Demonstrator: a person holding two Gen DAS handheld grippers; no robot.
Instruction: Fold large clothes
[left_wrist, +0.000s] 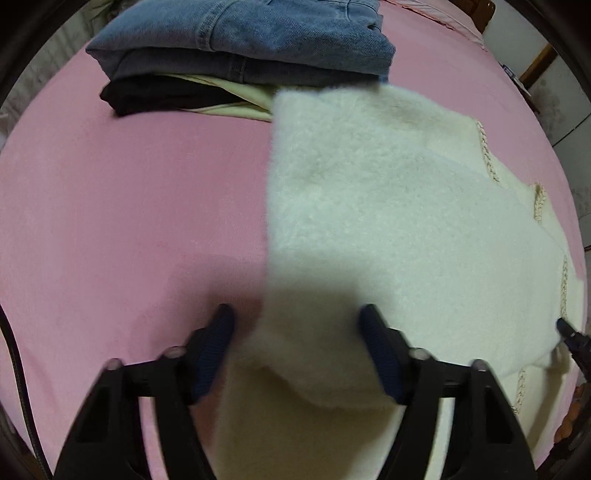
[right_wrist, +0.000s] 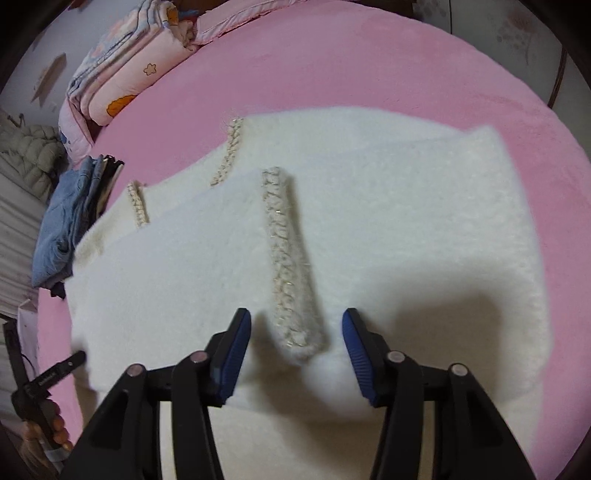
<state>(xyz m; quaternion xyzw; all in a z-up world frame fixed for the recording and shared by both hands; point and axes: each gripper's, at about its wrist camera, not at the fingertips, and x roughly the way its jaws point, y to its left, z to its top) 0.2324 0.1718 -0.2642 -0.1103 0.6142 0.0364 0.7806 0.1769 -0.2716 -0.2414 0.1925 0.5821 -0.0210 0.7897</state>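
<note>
Both tools gape wide over the near edge of the white sweater on the bed: left tool straddles its left fold, right tool its braided trim, running near-to-far.

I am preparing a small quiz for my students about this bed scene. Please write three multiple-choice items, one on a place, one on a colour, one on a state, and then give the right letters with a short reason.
1. Where do the folded jeans lie?
A. on top of a stack of other folded clothes
B. under the white sweater
C. between the fingers of the right gripper

2. What colour is the bed sheet?
A. green
B. pink
C. grey

3. In what state is the left gripper?
A. shut on the jeans
B. shut on the sheet
C. open, with an edge of the white sweater between its fingers

Right letters: 1 A, the jeans rest on a black garment and a cream one; 2 B, the sheet is pink all around the sweater; 3 C, the fingers stand wide apart with the fluffy edge in the gap.
</note>
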